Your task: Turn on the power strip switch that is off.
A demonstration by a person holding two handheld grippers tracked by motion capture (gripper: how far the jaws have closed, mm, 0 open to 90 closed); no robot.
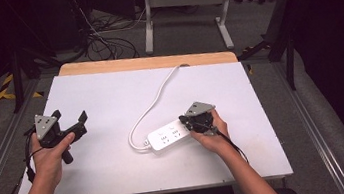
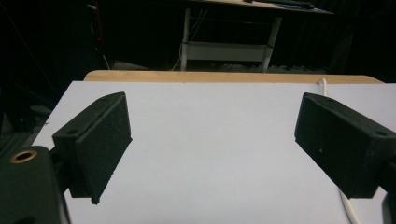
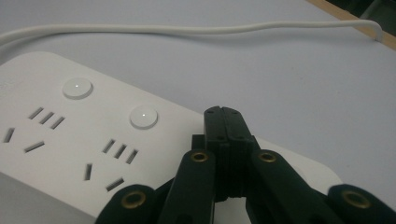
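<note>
1. while its two jaws are pressed together with nothing between them, the right gripper (image 3: 224,114) rests its tips on the top face of the white power strip (image 3: 70,140), near the strip's end.
2. two round buttons (image 3: 77,87) and rows of socket slots lie just beside those tips.
3. the power strip (image 1: 169,135) lies near the middle of the white table (image 1: 109,95), and its white cord (image 1: 153,102) curls away to the far edge.
4. the left gripper (image 1: 70,124) has its jaws spread wide and empty, held well apart from the strip at the table's left side.
</note>
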